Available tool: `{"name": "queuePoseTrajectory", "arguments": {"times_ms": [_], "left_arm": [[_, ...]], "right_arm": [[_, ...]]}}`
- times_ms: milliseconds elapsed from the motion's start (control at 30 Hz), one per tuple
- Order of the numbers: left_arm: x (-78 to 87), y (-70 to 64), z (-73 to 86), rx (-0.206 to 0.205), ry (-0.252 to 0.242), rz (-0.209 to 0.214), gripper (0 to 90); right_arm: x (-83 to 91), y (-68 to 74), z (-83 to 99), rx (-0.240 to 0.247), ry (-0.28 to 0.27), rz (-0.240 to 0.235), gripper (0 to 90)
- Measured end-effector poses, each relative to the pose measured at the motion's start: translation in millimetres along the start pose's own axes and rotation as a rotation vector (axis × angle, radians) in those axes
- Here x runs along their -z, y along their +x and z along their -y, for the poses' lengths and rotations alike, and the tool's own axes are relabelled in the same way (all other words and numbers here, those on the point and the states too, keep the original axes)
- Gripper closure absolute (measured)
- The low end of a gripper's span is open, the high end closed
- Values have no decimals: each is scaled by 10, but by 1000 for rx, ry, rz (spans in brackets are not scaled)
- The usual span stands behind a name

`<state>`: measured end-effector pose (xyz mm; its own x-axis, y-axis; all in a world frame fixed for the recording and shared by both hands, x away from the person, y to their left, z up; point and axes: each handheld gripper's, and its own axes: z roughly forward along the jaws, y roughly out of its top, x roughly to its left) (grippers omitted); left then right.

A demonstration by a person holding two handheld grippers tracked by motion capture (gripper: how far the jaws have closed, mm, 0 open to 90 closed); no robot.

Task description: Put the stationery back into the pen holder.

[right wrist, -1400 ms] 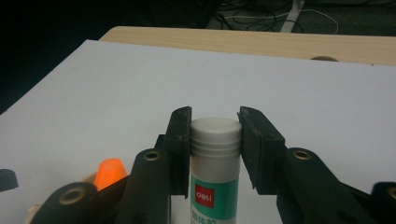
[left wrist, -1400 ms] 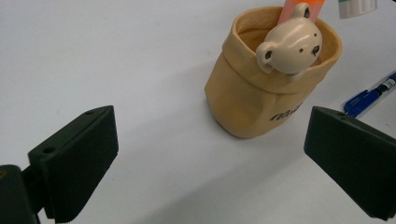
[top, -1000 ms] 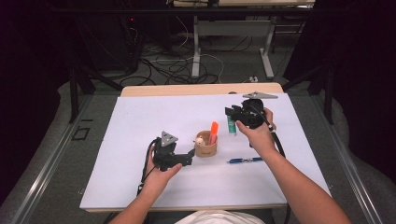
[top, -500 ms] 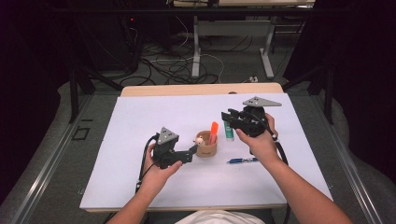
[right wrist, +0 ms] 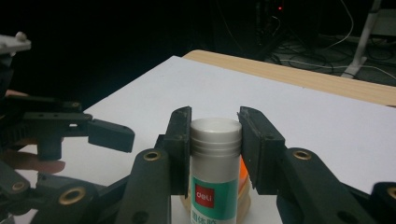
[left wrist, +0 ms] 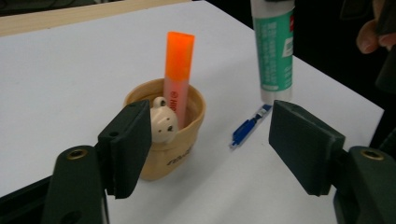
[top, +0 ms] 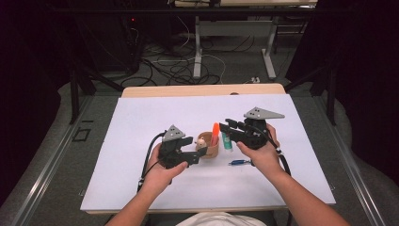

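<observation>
On the white worktop (top: 141, 132), near its middle, one small tan cup (left wrist: 166, 140) stands upright, round and matte, with a little bear head moulded on its rim (printed lettering low on its side, not readable). One orange highlighter (left wrist: 176, 70) stands inside the cup, smooth plastic, flat-topped, leaning on the far wall. One glue stick (right wrist: 215, 168), a smooth cylinder with a green label and ribbed white cap, is held upright just beside the cup: the right gripper (right wrist: 215, 135) has its black fingers clamped on the cap, one on each side. One blue pen (left wrist: 247, 128) lies flat on the worktop, near the foot of the glue stick and apart from the cup. Left gripper (left wrist: 210, 149) sits low with fingers spread wide, one finger just beside the cup's near wall, touching or not I cannot tell. Open white surface lies all round; the wooden far edge is well apart.
</observation>
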<state>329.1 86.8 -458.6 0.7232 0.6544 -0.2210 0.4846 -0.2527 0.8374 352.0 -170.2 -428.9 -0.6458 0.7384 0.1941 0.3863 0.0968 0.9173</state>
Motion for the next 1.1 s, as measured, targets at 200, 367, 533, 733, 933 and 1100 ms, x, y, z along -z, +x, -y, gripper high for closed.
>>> {"name": "queuePoseTrajectory", "arguments": {"times_ms": [200, 367, 533, 733, 933, 1100], "left_arm": [[-50, -63, -59, -14, 14, 70, 348], [-108, -93, -112, -20, 33, 123, 371], [-155, -81, -145, 19, 47, 159, 373], [-192, -38, -160, 87, 64, 217, 415], [-233, -25, -167, 115, 95, 255, 462], [-261, -24, -166, 106, 100, 251, 514]], "right_arm": [[11, 65, 63, 16, -6, -24, 652], [2, 102, 92, 38, -8, -34, 652], [-9, 130, 120, 39, -5, -46, 652], [-29, 178, 170, 50, 9, -62, 652], [-50, 213, 173, 62, 18, -85, 652], [-85, 273, 201, 67, 14, -100, 652]]}}
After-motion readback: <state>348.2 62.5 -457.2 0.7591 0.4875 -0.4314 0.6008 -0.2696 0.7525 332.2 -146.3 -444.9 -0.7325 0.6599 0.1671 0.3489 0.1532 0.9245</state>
